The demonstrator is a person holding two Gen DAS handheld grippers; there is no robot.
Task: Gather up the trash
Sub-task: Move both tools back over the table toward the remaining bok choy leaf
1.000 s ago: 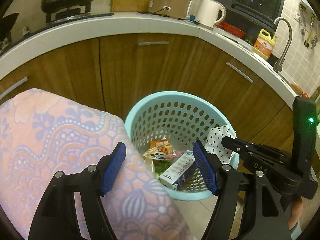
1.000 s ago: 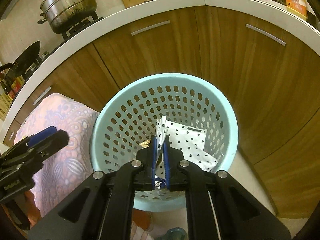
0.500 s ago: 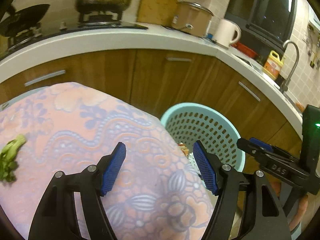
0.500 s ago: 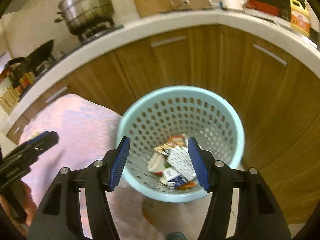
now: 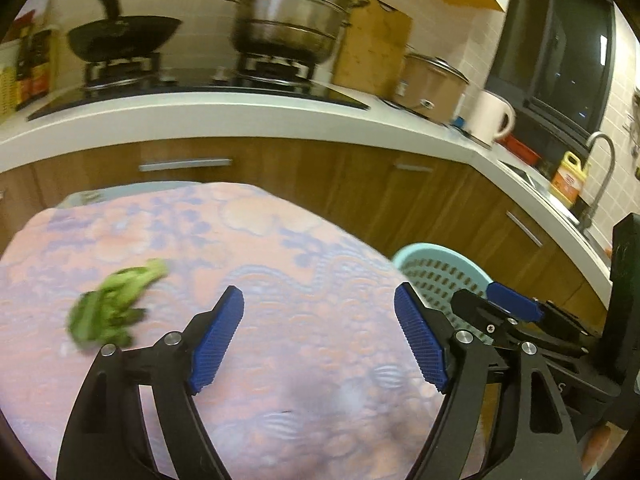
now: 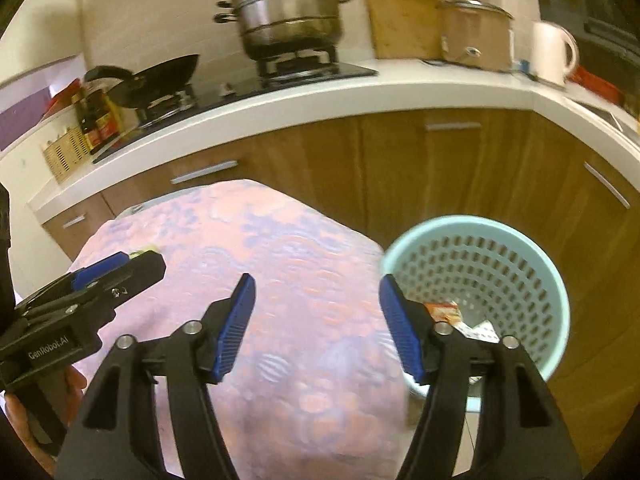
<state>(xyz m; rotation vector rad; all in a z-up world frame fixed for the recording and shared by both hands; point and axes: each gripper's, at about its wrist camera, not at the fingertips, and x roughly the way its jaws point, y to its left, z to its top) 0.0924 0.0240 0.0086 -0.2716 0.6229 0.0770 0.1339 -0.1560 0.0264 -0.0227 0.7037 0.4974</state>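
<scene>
A green leafy vegetable scrap [image 5: 114,306] lies on the pink patterned tablecloth [image 5: 280,248], left of my left gripper [image 5: 320,334], which is open and empty above the cloth. My right gripper [image 6: 316,324] is open and empty over the table's right edge. It also shows in the left wrist view [image 5: 508,312]. The light blue perforated basket [image 6: 516,240] stands on the floor right of the table and holds wrappers [image 6: 444,310] and a spotted paper [image 6: 482,330]. The basket rim shows in the left wrist view [image 5: 440,252]. The left gripper shows at the left of the right wrist view [image 6: 120,268].
Wooden cabinets [image 6: 400,168] and a white counter [image 6: 280,108] curve behind the table. On the counter stand a steel pot [image 6: 288,12], a black wok [image 5: 120,36], a rice cooker [image 6: 476,36], a white kettle [image 6: 552,52] and a cutting board [image 6: 404,8].
My right gripper opened and let the spotted paper fall into the basket. Both grippers swung left from the basket toward the table, bringing the green scrap into view.
</scene>
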